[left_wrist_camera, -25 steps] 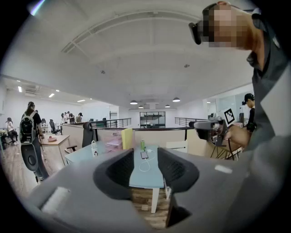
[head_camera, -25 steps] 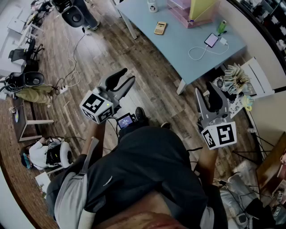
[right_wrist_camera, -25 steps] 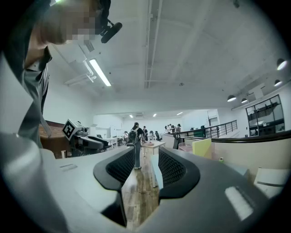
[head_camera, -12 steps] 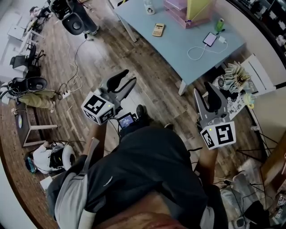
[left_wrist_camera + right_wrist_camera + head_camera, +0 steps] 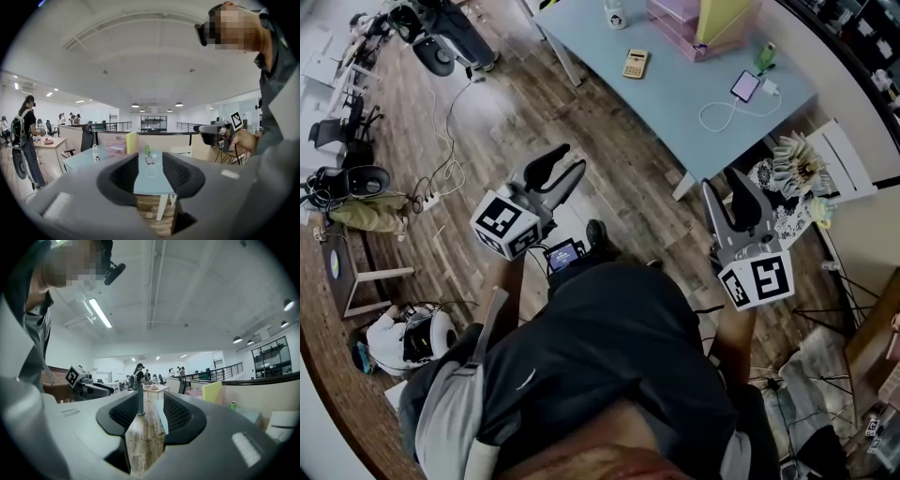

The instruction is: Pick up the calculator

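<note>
Calculator [image 5: 636,63]: unmoved on table [image 5: 675,103], keys illegible. Left gripper [image 5: 568,157], right gripper [image 5: 722,180]: well short of table, still spread, empty.

- An open-plan office: ahead of the left gripper [image 5: 569,157] stands a light blue desk [image 5: 675,112] with a calculator [image 5: 636,63], a phone [image 5: 743,85] on a white charging cable, pink paper trays [image 5: 680,21] and a yellow upright board [image 5: 720,14].
- Left of that gripper are a black swivel chair [image 5: 87,137] and a person with a backpack [image 5: 23,140] at another desk.
- Beyond the right gripper [image 5: 722,183], more desks [image 5: 154,389] with people standing around them, across a wood-plank floor [image 5: 140,437].
- Overhead there is a high white ceiling with a strip light [image 5: 100,312] and round downlights [image 5: 137,105]; a dark railing [image 5: 225,371] runs along the far side.
- On the floor left of the left gripper, cables run to a power strip [image 5: 427,190].
</note>
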Action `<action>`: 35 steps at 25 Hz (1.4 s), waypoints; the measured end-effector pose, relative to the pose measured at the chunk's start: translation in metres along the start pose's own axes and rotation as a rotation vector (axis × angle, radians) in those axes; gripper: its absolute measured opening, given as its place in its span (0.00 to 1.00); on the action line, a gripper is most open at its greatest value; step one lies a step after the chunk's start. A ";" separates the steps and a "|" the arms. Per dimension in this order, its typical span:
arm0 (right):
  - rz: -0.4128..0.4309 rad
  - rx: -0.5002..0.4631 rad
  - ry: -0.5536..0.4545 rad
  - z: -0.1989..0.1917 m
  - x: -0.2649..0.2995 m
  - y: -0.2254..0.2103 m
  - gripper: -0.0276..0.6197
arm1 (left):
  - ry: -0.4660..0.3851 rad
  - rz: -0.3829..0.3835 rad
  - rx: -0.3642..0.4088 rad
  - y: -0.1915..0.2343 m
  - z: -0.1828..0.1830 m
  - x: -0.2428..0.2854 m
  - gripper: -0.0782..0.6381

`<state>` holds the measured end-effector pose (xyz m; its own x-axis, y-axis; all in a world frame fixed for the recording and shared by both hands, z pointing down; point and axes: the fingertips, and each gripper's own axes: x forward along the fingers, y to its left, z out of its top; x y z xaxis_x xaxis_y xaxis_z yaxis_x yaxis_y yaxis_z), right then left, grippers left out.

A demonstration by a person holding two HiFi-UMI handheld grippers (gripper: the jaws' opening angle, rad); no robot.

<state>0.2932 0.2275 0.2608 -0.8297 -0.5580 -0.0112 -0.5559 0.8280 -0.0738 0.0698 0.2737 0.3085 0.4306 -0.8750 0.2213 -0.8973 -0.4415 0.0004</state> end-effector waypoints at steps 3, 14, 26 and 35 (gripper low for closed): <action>-0.018 -0.004 0.009 0.001 0.021 0.004 0.27 | -0.013 -0.022 -0.006 0.023 0.001 0.002 0.35; -0.105 -0.020 0.054 -0.001 0.104 0.032 0.27 | -0.072 -0.089 -0.038 0.128 0.002 0.004 0.35; -0.211 -0.043 0.108 -0.004 0.183 0.054 0.27 | -0.089 -0.174 -0.058 0.219 -0.012 0.002 0.35; -0.224 -0.067 0.123 0.003 0.234 0.068 0.27 | -0.119 -0.182 -0.064 0.269 -0.019 -0.007 0.35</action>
<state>0.0616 0.1530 0.2503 -0.6831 -0.7205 0.1192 -0.7253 0.6885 0.0055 -0.1766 0.1651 0.3257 0.5906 -0.8013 0.0952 -0.8067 -0.5836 0.0929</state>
